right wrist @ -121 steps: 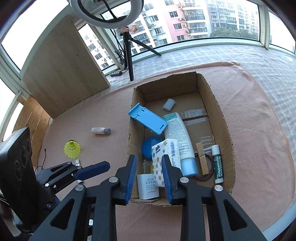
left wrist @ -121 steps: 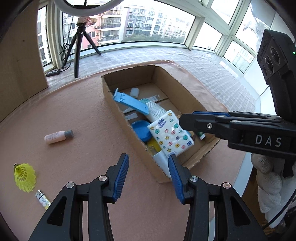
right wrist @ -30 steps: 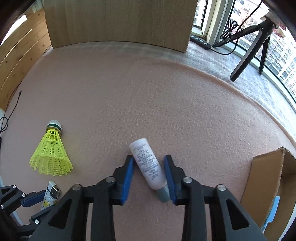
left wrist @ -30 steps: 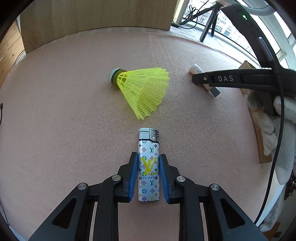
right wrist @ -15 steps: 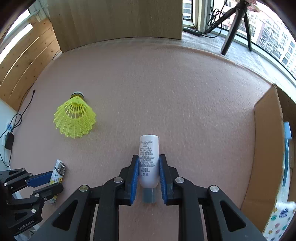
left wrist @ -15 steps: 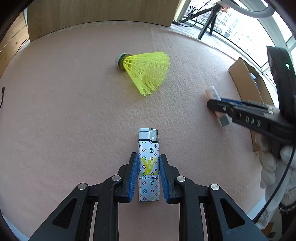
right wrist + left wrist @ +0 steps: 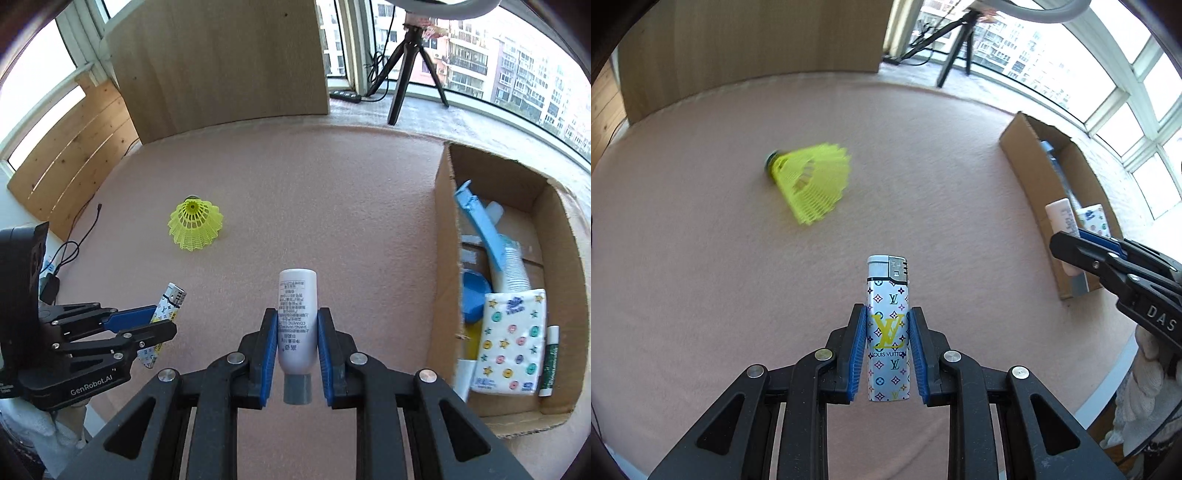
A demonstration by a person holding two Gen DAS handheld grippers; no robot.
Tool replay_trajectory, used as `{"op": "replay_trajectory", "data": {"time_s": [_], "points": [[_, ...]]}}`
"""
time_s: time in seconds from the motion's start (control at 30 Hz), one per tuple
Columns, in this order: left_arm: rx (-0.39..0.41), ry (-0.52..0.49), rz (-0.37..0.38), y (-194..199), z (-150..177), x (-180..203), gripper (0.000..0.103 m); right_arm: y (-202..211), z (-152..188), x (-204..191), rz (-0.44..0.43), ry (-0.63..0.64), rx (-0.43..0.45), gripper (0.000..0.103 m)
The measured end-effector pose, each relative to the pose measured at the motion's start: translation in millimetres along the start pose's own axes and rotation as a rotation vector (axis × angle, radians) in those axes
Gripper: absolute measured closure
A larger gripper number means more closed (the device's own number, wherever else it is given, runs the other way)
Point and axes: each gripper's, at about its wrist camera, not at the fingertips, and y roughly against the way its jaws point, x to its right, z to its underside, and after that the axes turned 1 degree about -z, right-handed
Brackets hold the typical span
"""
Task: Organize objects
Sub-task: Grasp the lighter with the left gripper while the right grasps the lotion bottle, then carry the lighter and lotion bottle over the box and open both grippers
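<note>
A glazed balcony room, apartment blocks beyond the windows, with a pink felt mat (image 7: 332,192) spread over the floor and a tripod (image 7: 406,62) at the far edge. Both hand-held grippers are loaded. The left gripper (image 7: 888,347) is clamped on a patterned lighter (image 7: 888,325), blue pads pressing its flat sides, long axis running straight out along the fingers toward 12 o'clock with the metal head leading. The right gripper (image 7: 297,354) is closed on a small white bottle (image 7: 297,321), grey cap back toward the camera and its base pointing to 12 o'clock.

The open cardboard box (image 7: 443,258) is the likely destination. In the right wrist view it lies at about 3 o'clock from the bottle, near, its closest wall just off to the side; inside are a tissue pack (image 7: 509,339), a blue stand (image 7: 476,218) and a lip balm (image 7: 548,358). In the left wrist view the box sits at about 2 o'clock, well apart from the lighter, with the right gripper between. The right hand is judged the nearer and should reach the box first; the bottle needs carrying sideways over the wall.

A yellow shuttlecock (image 7: 195,225) lies on the mat at about 11 o'clock of both grippers, not yet collected.
</note>
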Motion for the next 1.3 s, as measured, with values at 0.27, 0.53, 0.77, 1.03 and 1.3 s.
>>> {"op": "replay_trajectory", "data": {"time_s": [0.27, 0.53, 0.77, 1.03, 1.3], "points": [[0.048, -0.114, 0.063, 16.8, -37.1, 56.8, 0.079, 52.5, 4.4, 46.4, 0.055, -0.079, 0.093, 0.084], [0.072, -0.219, 0.137, 6.8, -59.0, 144.1, 0.079, 83.4, 10.9, 104.3, 0.141, -0.16, 0.143, 0.084], [0.064, -0.289, 0.171, -24.3, -86.1, 204.7, 0.079, 96.1, 20.1, 146.2, 0.181, -0.216, 0.149, 0.084], [0.064, -0.342, 0.166, -52.2, -114.3, 254.6, 0.079, 90.6, 29.2, 163.2, 0.168, -0.241, 0.133, 0.084], [0.073, -0.365, 0.17, -60.9, -133.5, 274.4, 0.069, 83.4, 28.3, 168.2, 0.146, -0.24, 0.121, 0.084]]}}
